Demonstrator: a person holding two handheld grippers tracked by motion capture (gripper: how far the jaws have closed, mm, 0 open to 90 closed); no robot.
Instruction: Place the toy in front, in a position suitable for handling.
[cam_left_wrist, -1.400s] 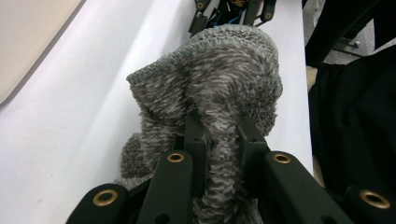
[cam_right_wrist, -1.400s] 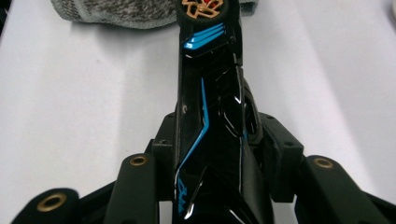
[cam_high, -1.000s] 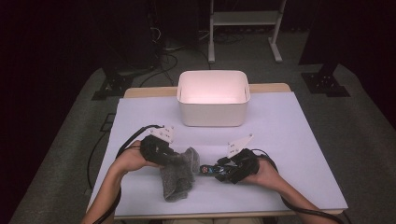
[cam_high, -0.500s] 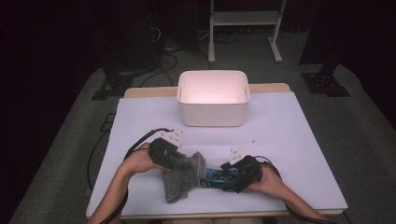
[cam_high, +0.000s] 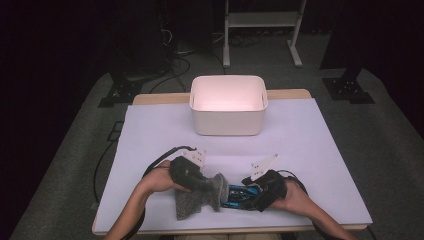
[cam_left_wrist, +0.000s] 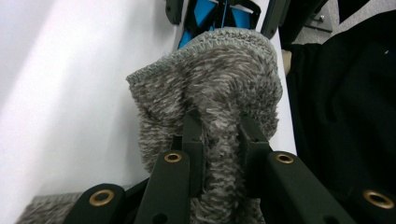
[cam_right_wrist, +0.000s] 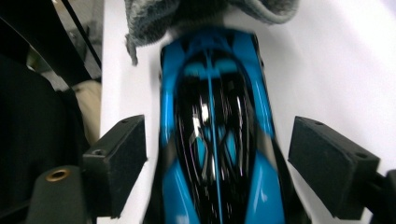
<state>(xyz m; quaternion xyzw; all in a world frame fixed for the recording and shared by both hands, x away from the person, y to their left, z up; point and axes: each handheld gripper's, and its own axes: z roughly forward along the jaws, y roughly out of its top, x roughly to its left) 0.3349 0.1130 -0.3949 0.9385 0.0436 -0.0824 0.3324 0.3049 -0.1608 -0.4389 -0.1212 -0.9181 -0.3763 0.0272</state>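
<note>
Blue toy car lies between the parted right tongs, untouched.

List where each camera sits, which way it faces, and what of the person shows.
High view: above the person's side, looking forward and down on the table; both forearms, left gripper, right gripper.
Left gripper view: along its fingers, shut on the grey sock.
Right gripper view: along open fingers either side of the blue toy car, not pressing it.
Shared: sock and car appear in all three.
</note>
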